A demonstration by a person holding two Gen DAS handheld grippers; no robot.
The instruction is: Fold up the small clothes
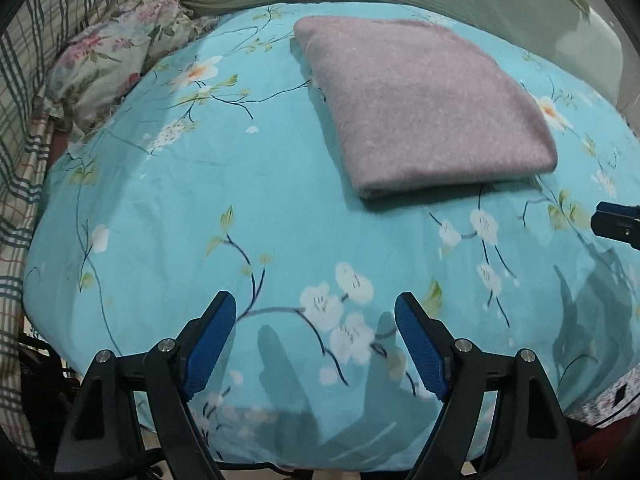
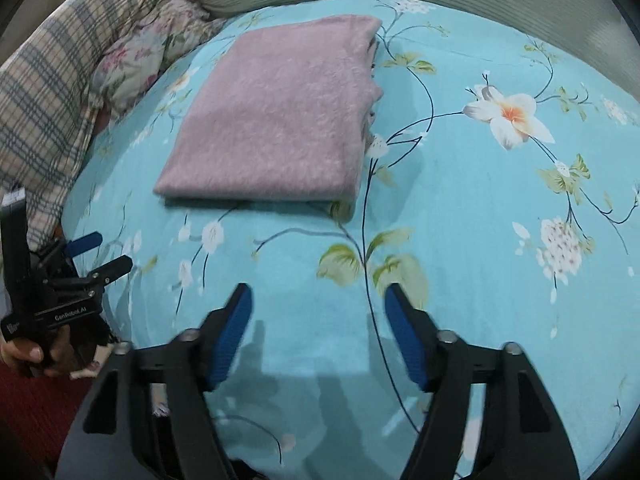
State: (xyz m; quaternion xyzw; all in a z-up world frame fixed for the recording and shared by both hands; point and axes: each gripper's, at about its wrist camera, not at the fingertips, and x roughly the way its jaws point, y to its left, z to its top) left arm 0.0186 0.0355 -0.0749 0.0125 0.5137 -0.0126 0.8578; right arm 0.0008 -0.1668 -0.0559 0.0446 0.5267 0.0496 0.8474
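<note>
Garment: a mauve knitted piece (image 1: 424,108), already folded into a neat rectangle, is seen lying flat on the bed, towards the pillow end and well apart from both grippers.

Layers: several thicknesses are stacked; on the side with loose edges (image 2: 370,92), the layers are seen slightly stepped, while the near edge (image 2: 256,196) reads as a rounded fold.

Handling, judged: the fabric is taken to be soft, light and limp, with a fuzzy nap that should give the pads good friction. No fragility is expected, but sagging and unfolding are likely if it is lifted by one point only.

Grip points, judged: the two near corners are favoured, one per gripper, all layers being pinched together. The loose-edged side is better avoided, since single layers could be peeled off.

Left gripper (image 1: 316,312): jaws are spread wide, nothing between them but the sheet below; it is held short of the garment.

Right gripper (image 2: 318,300): jaws likewise spread and empty, angled down over bare sheet.

Bed sheet (image 1: 168,216): turquoise with a white blossom print, smooth enough for the garment to be slid.

Surroundings: a floral pillow (image 1: 108,60) and a plaid blanket (image 2: 48,92) are noted at the bed's far left.

Hand (image 2: 24,354): partly seen gripping the left tool's handle.
</note>
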